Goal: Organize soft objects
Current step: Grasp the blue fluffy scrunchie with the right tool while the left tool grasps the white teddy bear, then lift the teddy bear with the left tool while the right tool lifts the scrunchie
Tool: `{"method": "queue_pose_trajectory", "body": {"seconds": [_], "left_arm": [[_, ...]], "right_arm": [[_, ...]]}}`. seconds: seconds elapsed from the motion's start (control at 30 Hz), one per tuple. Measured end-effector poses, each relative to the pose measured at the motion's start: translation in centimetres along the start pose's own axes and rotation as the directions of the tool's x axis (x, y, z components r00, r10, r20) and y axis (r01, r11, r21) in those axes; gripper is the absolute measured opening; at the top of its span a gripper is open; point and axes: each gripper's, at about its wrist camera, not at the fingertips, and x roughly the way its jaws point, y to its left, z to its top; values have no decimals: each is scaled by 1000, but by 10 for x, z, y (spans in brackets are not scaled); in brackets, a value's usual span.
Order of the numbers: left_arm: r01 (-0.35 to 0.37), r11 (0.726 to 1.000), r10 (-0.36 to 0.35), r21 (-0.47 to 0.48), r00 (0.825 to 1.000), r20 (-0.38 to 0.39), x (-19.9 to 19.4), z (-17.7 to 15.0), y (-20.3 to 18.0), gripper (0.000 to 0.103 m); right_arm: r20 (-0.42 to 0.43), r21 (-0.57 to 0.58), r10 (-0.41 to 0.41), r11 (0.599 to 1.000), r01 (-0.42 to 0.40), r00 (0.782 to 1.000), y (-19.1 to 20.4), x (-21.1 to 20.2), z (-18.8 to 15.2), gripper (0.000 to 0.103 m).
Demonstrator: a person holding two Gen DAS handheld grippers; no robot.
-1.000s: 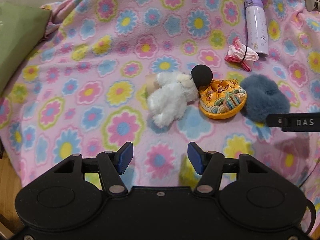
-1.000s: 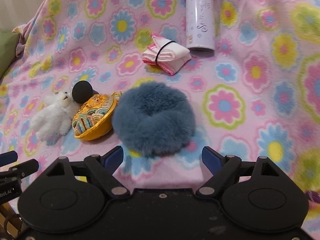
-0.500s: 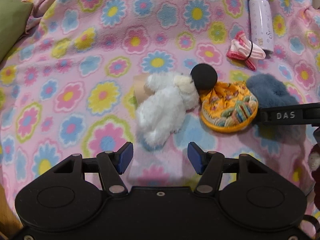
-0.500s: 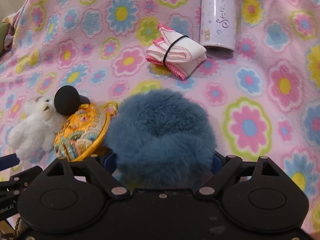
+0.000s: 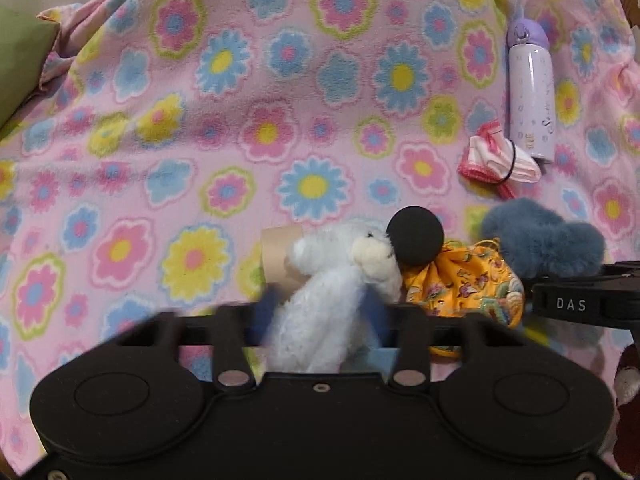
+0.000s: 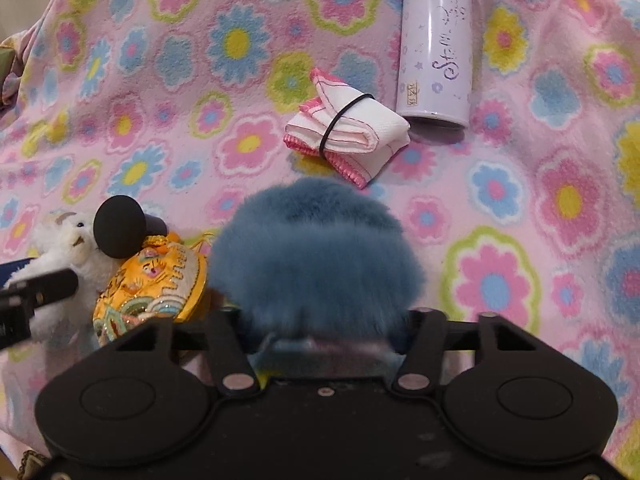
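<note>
Left hand-held gripper (image 5: pixel 320 316) clamped shut; right hand-held gripper (image 6: pixel 324 332) closing

Glowing softly and evenly, no glare anywhere. Casting only faint shadows under the blue fur piece (image 6: pixel 316 256) and white plush bear (image 5: pixel 332 292). Smearing with motion blur at both near gripper fingertips. Bending the flowered blanket (image 5: pixel 240 120) outward along far edges.

Floral blanket (image 5: pixel 280 80) bears bottle (image 6: pixel 436 40) (lying), banded cloth (image 6: pixel 352 132), yellow pouch (image 6: pixel 148 284).
</note>
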Motion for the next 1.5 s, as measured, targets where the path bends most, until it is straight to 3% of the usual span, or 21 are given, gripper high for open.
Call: {"method": "queue_pose_trajectory", "body": {"seconds": [0.1,0.33,0.47,0.53,0.63,0.7,0.9,1.07,1.23,1.5], "left_arm": [[30,999,-31,-32,1000,-8,-5,-3,6,30],[-28,984,21,-177,999,-42,-13,-14,48,39],[-51,977,41,-206,998,-53,-17,-13,66,47],[-63,978,53,-198,997,-55,-20,-13,69,48],[-85,980,78,-179,996,-45,-25,-15,67,47],[-76,984,70,-161,997,-43,-27,-18,64,52],[23,993,-22,-119,1000,11,-31,-20,46,55],[-21,999,21,-32,1000,19,-17,-9,27,58],[-52,999,52,0,998,31,-8,-5,21,63],[-50,999,50,-2,998,33,-7,-9,26,66]], "right_arm": [[-8,11,5,1000,-5,1000,-4,-6,-3,32],[-22,41,20,999,-19,1000,-13,-16,-15,34],[-19,51,22,999,-21,1000,-14,-22,-18,39],[-6,58,26,998,-26,1000,-15,-27,-20,48],[10,64,22,998,-23,1000,-18,-33,-20,49],[10,78,29,997,-30,1000,-20,-34,-19,51],[3,89,38,995,-39,999,-20,-33,-19,52],[11,106,44,993,-45,999,-23,-37,-20,57],[52,127,41,991,-47,998,-27,-44,-12,75],[84,154,74,984,-87,994,-28,-47,4,82]]}}
